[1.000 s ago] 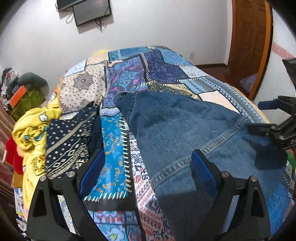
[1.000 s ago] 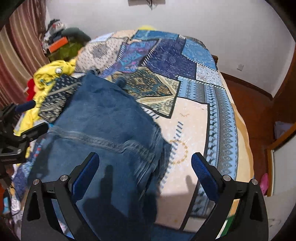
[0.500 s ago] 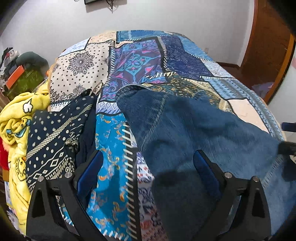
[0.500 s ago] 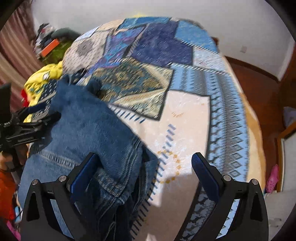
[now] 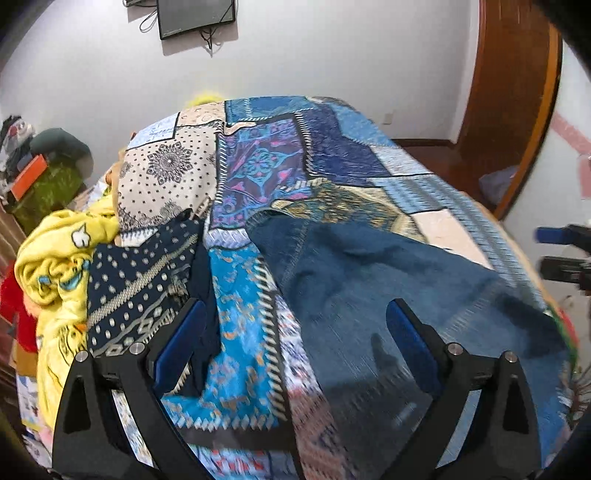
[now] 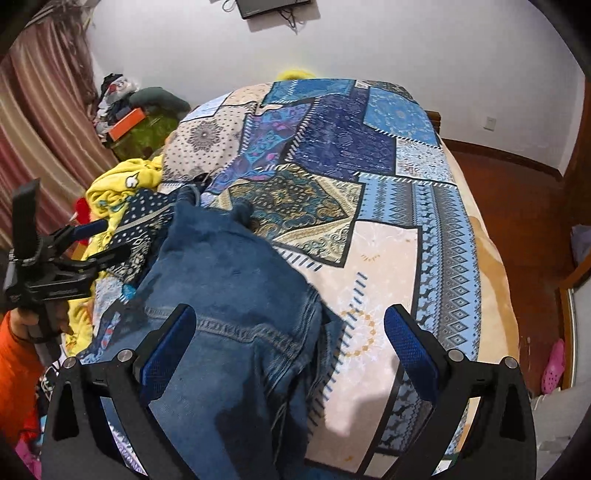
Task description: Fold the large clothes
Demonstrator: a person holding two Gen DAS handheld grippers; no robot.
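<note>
Left wrist view
Left gripper point(image 5: 291, 345): black two-finger tongs with blue pads, spread wide and released, grasping nothing, hovering over the bed's near edge.
Jeans: dark blue denim jeans point(image 5: 388, 280) lie flat on the patchwork blue bedspread point(image 5: 266, 162), running from the bed's middle toward its near right corner.
Left edge of bed: a navy dotted patterned cloth point(image 5: 136, 280) beside a crumpled yellow fleece blanket point(image 5: 55, 258).
Right gripper point(image 5: 565, 254): seen at the bed's right edge; whether it is released or clenched cannot be told here.
Wall: a dark screen point(image 5: 195, 16) hangs above the bed's far end.

Right wrist view
Right gripper point(image 6: 290, 345): blue-padded fingers spread apart, released, holding nothing, above the jeans point(image 6: 229, 280).
Jeans: waistband nearest the camera, by the bed's near edge.
Left gripper point(image 6: 92, 242): held over the bed's left edge, fingers parted, empty.
</note>
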